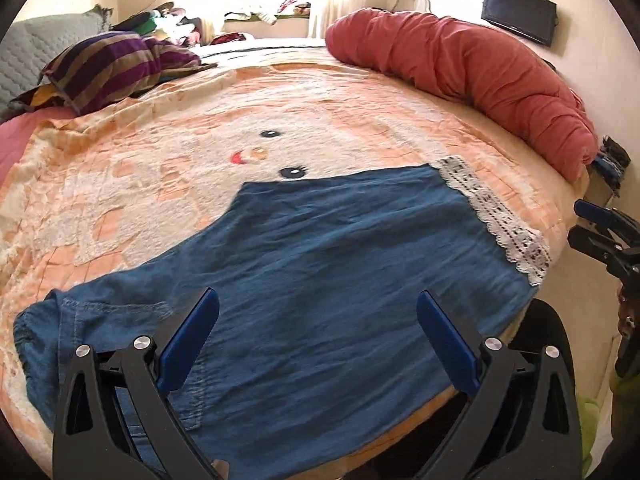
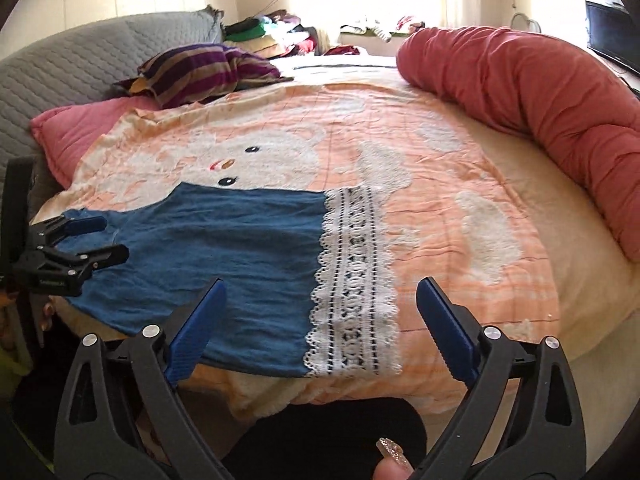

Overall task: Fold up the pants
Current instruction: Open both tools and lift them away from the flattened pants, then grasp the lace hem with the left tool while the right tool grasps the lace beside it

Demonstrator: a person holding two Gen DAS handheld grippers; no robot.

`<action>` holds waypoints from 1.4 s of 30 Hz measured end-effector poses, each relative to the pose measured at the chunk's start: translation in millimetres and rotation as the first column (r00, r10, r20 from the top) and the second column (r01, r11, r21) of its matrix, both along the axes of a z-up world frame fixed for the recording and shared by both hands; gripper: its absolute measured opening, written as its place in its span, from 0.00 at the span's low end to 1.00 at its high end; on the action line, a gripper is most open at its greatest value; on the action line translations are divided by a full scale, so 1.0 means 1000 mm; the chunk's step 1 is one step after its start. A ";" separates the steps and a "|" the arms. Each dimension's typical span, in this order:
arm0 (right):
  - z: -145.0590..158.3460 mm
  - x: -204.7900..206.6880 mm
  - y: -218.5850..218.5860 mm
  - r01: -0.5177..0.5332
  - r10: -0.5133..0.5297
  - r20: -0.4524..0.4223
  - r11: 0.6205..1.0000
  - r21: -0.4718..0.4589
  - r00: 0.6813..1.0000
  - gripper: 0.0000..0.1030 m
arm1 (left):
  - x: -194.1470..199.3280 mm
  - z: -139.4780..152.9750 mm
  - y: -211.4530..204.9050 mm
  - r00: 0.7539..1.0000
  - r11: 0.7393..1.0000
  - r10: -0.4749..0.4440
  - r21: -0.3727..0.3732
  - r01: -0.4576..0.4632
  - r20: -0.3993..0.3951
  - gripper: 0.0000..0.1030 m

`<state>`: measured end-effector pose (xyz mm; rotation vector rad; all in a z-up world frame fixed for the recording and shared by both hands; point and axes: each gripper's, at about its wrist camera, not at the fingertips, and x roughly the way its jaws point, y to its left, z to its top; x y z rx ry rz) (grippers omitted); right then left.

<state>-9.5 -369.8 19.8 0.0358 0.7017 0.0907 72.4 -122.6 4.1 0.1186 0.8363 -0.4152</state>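
Blue pants (image 1: 320, 264) lie flat on the bed's orange blanket (image 1: 160, 184), waistband at the left (image 1: 44, 344), white lace hem (image 1: 504, 220) at the right. My left gripper (image 1: 318, 300) is open and empty, hovering over the middle of the pants near the bed's front edge. My right gripper (image 2: 320, 288) is open and empty above the lace hem (image 2: 356, 280) and the leg end of the pants (image 2: 224, 248). The left gripper (image 2: 106, 240) shows at the left of the right wrist view, and the right gripper (image 1: 580, 220) at the right edge of the left wrist view.
A long red bolster (image 2: 540, 92) runs along the bed's right side. A striped pillow (image 2: 208, 68) and a pink pillow (image 2: 80, 128) lie at the back left, by a grey quilted headboard (image 2: 80, 60). Piled clothes (image 2: 280, 32) sit under the window. The bed's front edge (image 2: 360, 392) is just below the grippers.
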 end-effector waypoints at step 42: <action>-0.061 -0.003 -0.049 0.126 -0.092 -0.124 0.946 0.300 0.988 0.90 | 0.139 -0.016 -0.184 0.955 0.953 -0.264 0.118 0.280 -0.132 0.96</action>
